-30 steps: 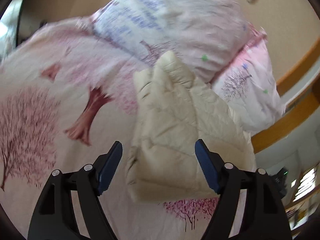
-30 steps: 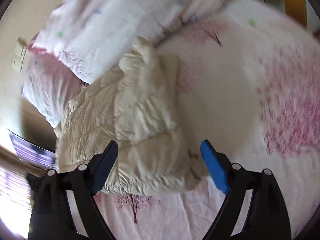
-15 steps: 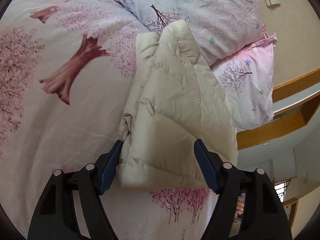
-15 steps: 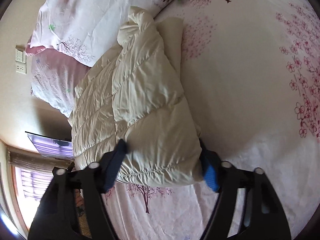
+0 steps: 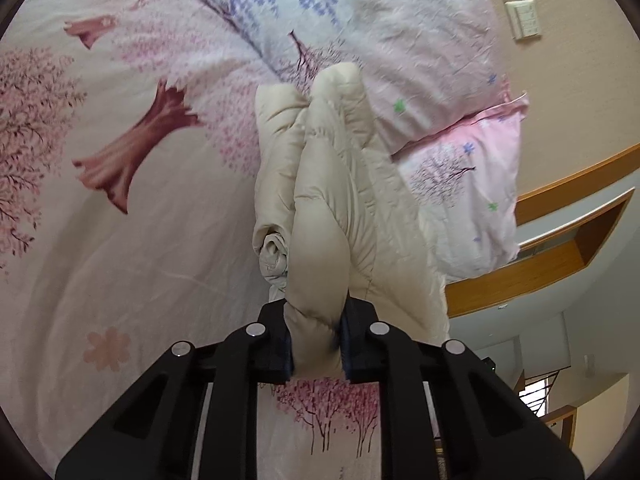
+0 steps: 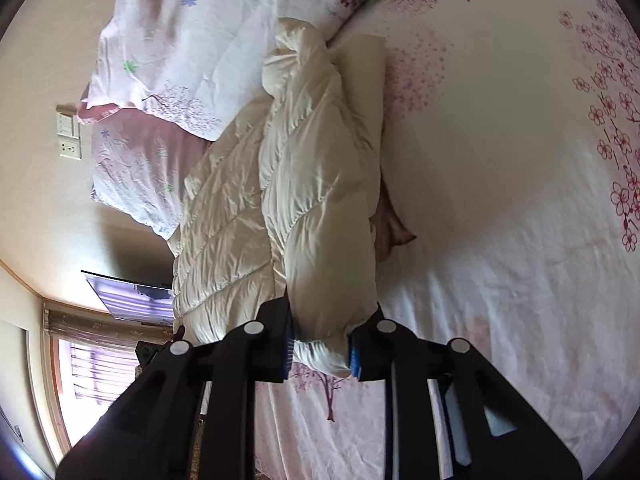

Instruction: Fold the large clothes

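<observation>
Bed [image 5: 120, 280]: it is lying under everything, and its sheet is showing pink trees.
Pillows [image 5: 400, 40]: they are leaning at the far end, touching the far end of the jacket.
Jacket [image 5: 340, 200]: cream and quilted, it is lying bunched on the bed, running from near to far.
Left gripper [image 5: 316, 344]: its jaws are clamping the near edge of the jacket.
Right gripper [image 6: 320, 348]: its jaws are squeezing another near fold of the jacket.

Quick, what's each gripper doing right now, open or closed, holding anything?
Left gripper: closed on the near edge of the jacket.
Right gripper: closed on the jacket's near edge too.
</observation>
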Demonstrator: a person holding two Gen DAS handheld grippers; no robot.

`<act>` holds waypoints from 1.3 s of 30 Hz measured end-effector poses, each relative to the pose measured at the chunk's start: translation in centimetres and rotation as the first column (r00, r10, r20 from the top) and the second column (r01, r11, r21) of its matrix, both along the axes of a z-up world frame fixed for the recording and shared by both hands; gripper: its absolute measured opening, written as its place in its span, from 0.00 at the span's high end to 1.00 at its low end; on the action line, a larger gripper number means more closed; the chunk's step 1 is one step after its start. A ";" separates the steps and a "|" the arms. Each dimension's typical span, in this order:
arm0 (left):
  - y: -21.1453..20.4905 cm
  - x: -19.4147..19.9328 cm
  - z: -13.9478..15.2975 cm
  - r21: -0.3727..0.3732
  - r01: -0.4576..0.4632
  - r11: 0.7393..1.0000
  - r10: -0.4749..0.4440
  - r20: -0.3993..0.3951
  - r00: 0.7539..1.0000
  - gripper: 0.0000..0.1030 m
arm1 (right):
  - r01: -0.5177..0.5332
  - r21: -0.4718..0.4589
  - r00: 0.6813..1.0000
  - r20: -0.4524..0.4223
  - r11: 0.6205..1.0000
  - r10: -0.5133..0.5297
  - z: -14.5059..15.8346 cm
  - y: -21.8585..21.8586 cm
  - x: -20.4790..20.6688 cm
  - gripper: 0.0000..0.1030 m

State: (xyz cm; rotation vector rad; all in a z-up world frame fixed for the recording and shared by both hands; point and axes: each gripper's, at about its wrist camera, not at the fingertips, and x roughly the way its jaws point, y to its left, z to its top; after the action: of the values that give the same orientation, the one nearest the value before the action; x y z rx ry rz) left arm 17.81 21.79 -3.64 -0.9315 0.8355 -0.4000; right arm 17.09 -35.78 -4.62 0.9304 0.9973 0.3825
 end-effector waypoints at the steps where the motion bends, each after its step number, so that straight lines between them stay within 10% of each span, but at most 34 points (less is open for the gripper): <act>1: 0.1 0.0 0.2 -0.002 -0.004 1.000 0.004 0.005 1.000 0.86 | -0.003 0.003 1.000 0.005 1.000 0.003 0.2 0.2 -0.1 0.80; 16: 6.3 -9.5 2.5 -0.025 -0.150 0.988 0.152 0.120 0.981 0.88 | -0.203 0.001 0.976 0.083 0.979 0.202 2.4 6.2 -4.3 0.81; 25: 6.6 -13.9 0.7 0.036 -0.178 0.983 0.174 0.099 0.980 0.87 | -0.167 -0.204 0.980 0.069 0.965 0.185 2.4 8.0 -7.2 0.65; 28: 6.7 -13.7 0.2 0.058 -0.178 0.982 0.173 0.086 0.981 0.77 | -0.097 -0.345 0.989 0.071 0.934 0.129 3.3 8.3 -7.8 0.52; 32: 7.2 -14.4 0.8 0.127 -0.222 0.967 0.209 0.107 0.972 0.31 | 0.087 -0.533 0.983 0.182 0.842 0.014 6.3 8.9 -9.2 0.44; 39: 6.2 -18.3 3.3 0.340 -0.324 0.883 0.263 0.213 0.941 0.15 | 0.172 -0.684 0.897 0.407 0.709 0.174 10.5 17.5 -9.5 0.44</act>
State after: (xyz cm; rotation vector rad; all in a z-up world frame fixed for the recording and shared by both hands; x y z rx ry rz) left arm -0.51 28.04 -0.32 -0.6470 0.5803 -0.0438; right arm 7.61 -18.30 5.91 0.1083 0.6213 0.1635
